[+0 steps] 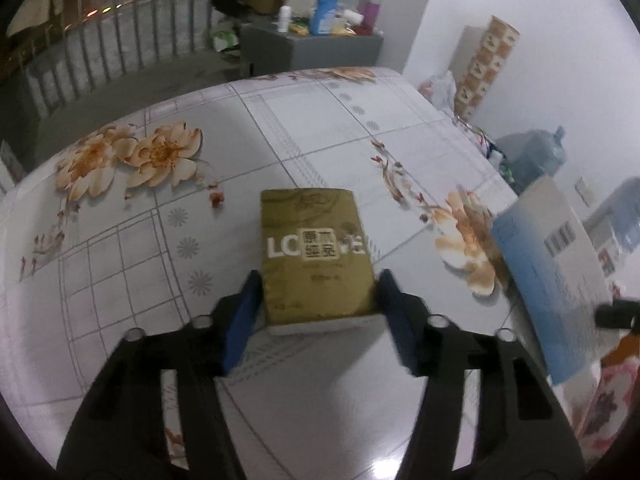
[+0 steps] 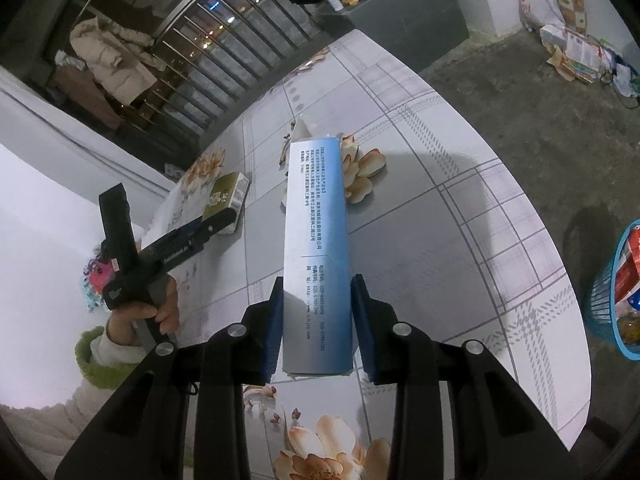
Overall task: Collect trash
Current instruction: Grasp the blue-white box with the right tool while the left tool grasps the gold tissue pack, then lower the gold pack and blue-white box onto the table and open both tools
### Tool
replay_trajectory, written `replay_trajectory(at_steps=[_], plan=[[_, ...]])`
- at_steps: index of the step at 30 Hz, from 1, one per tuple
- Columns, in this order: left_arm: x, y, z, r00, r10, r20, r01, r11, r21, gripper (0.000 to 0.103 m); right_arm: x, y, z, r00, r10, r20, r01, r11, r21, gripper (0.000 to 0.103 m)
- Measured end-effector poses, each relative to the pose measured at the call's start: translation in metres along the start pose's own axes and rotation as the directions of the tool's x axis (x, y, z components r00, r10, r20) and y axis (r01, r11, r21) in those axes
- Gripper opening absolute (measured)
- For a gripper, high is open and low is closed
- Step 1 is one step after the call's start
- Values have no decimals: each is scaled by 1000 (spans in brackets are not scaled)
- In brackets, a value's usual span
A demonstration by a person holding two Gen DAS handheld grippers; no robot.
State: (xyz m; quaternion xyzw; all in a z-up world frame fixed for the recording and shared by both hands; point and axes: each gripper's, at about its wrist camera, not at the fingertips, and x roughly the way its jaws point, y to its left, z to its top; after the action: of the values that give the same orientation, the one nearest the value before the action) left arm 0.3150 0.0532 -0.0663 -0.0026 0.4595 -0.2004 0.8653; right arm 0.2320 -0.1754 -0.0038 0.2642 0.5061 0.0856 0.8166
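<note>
A gold tissue pack [image 1: 316,248] lies flat on the flowered table [image 1: 120,264]. My left gripper [image 1: 318,276] straddles its near end, and the blue pads touch both long sides. The right wrist view shows this gripper [image 2: 224,220] from the side at the same pack [image 2: 226,196], with a person's hand [image 2: 160,312] on its handle. My right gripper [image 2: 318,280] is shut on a long blue-and-white carton [image 2: 316,220], held tilted above the table [image 2: 440,220]. That carton [image 1: 548,264] also shows at the right edge of the left wrist view.
A blue mesh basket [image 2: 616,300] holding packaging stands on the floor off the table's right edge. A grey cabinet [image 2: 408,20] with bottles, a metal railing [image 2: 224,40] and a water jug [image 1: 536,156] stand beyond the table. Bags and papers [image 2: 580,52] litter the floor.
</note>
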Motion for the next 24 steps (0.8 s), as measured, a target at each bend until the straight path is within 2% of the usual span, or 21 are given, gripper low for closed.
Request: replay_trajectory(at_steps=[3, 6, 9, 13, 17, 21, 24], plan=[[-2, -2, 0, 1000, 23, 1, -23, 999, -23, 51, -3, 0, -3, 1000, -6, -2, 6, 1000, -1, 32], [-10, -10, -12, 999, 23, -30, -24, 1000, -14, 51, -11, -2, -9, 1000, -23, -10, 23, 1000, 3, 31], [-33, -22, -40, 996, -16, -82, 14, 1000, -23, 51, -21, -6, -20, 999, -46, -20, 47, 999, 6, 32], [-53, -37, -73, 992, -55, -111, 51, 998, -40, 53, -32, -6, -35, 997, -79, -26, 78, 997, -11, 33], [-56, -49, -86, 996, -1, -92, -1, 1000, -24, 57, -31, -3, -34, 996, -93, -18, 92, 995, -22, 35], [-53, -52, -83, 995, 33, -91, -34, 999, -3, 60, -22, 2, -28, 992, -126, -18, 126, 991, -40, 45], [-51, -52, -79, 995, 53, -85, -54, 999, -6, 61, -15, 7, -24, 988, -152, -17, 150, 987, -62, 48]])
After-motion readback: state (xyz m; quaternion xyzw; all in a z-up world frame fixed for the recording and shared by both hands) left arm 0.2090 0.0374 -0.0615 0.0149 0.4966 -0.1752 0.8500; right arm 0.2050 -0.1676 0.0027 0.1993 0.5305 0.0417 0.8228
